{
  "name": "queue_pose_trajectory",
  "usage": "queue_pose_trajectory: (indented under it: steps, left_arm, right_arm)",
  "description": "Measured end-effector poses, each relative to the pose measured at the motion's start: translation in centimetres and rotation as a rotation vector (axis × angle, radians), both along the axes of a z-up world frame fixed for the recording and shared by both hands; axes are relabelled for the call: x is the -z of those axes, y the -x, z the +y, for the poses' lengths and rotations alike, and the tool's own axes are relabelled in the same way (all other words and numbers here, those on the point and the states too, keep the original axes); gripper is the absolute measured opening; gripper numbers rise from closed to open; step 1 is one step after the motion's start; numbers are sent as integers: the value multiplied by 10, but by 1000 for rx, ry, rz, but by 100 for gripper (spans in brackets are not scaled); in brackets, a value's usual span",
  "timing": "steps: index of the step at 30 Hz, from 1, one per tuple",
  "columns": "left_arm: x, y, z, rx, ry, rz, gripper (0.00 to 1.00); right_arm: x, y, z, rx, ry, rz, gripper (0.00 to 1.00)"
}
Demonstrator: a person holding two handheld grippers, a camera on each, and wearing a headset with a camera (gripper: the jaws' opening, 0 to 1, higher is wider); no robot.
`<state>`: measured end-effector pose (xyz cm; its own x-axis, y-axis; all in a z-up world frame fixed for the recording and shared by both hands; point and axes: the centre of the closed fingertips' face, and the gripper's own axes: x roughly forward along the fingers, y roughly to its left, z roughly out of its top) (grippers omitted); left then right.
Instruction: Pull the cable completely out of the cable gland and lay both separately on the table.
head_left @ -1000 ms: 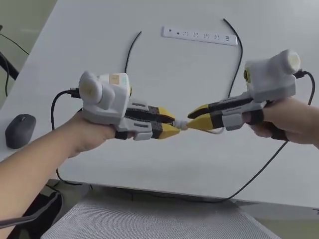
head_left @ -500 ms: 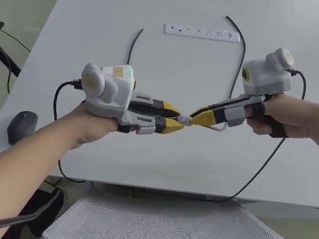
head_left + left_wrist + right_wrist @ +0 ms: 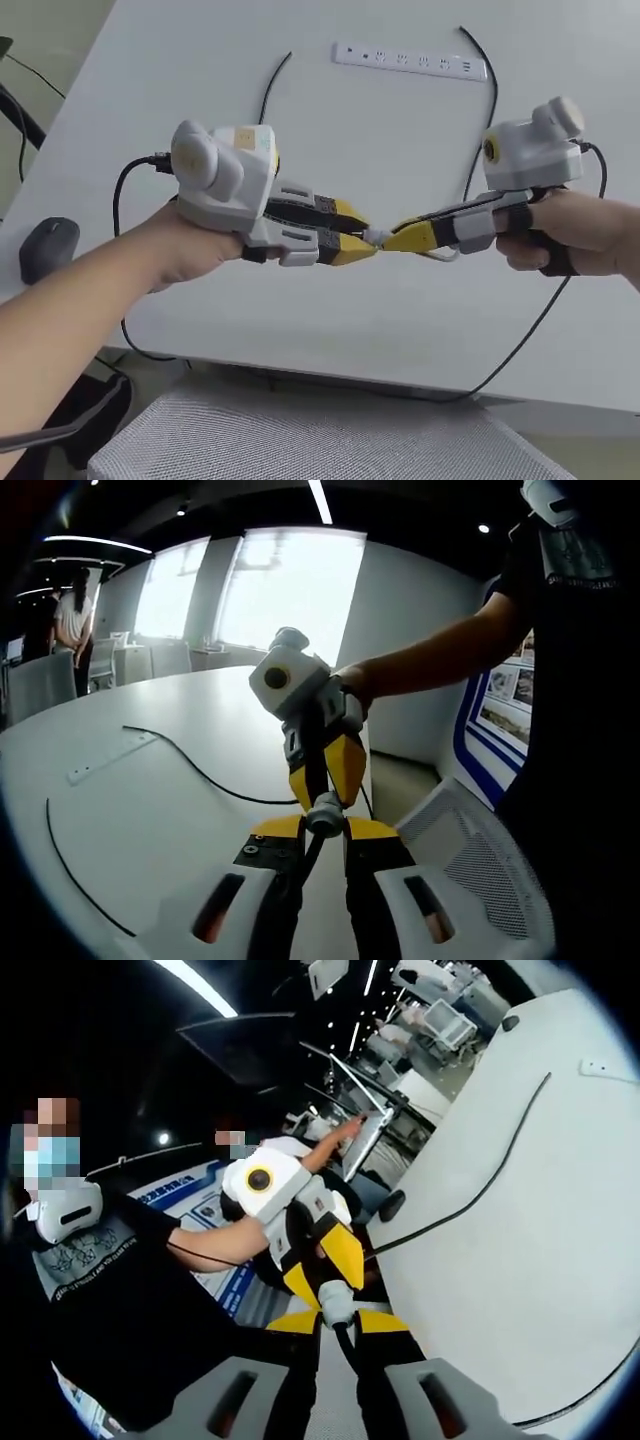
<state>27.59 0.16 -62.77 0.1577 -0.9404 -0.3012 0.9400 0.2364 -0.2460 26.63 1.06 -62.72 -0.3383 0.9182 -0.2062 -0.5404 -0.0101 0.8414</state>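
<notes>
Your left gripper (image 3: 360, 235) jaws pinching gland (image 3: 376, 238), right gripper (image 3: 398, 238) jaws clamped on cable (image 3: 441, 256), tip-to-tip over table (image 3: 380, 130).

No readable text anywhere. Pale sticker (image 3: 245, 138) on top of the left hand-held gripper (image 3: 366, 240): blurred, illegible. Print on the dark shirt (image 3: 90, 1260) behind that hand-held gripper: too small to read. Wall posters (image 3: 505, 695) right of the right hand-held gripper (image 3: 325, 802): lettering unclear.
</notes>
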Motion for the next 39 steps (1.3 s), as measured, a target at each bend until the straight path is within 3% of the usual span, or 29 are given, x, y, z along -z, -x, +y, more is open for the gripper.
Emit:
queue_pose_trajectory:
  steps: [2, 4, 10, 11, 18, 19, 20, 27, 30, 31, 32, 38, 39]
  left_arm:
    - [0, 0, 0, 0, -5, -1, 14]
    - [1, 0, 0, -4, 0, 24, 14]
    - [5, 2, 1, -20, 7, 76, 14]
    - [5, 2, 2, -22, 9, 76, 14]
    - [7, 2, 3, -39, 22, 114, 14]
    - [7, 2, 3, -41, 26, 125, 14]
    - [7, 2, 3, -45, 34, 143, 14]
    - [4, 2, 4, -53, 42, 157, 14]
    - [5, 3, 4, -53, 44, 170, 14]
    - [6, 2, 4, -57, 43, 175, 14]
    - [7, 3, 5, -58, 41, 182, 14]
    - [8, 2, 7, -72, 49, 200, 15]
    - [8, 2, 7, -72, 49, 204, 15]
  right_arm:
    - [0, 1, 0, -9, 4, -34, 7]
    - [0, 2, 0, -20, 17, -64, 7]
    - [4, 5, 1, -63, 54, -228, 6]
    - [3, 6, 1, -60, 62, -236, 6]
    - [5, 6, 2, -89, 112, -471, 6]
    - [4, 7, 2, -89, 116, -492, 6]
    - [4, 7, 2, -99, 114, -546, 6]
    - [3, 6, 3, -114, 134, -773, 6]
    - [5, 6, 3, -135, 147, -893, 6]
    - [6, 6, 3, -137, 148, -905, 6]
    - [7, 6, 4, -142, 153, -960, 6]
    - [8, 3, 5, -142, 156, -1105, 7]
    - [9, 4, 5, -144, 158, -1099, 7]
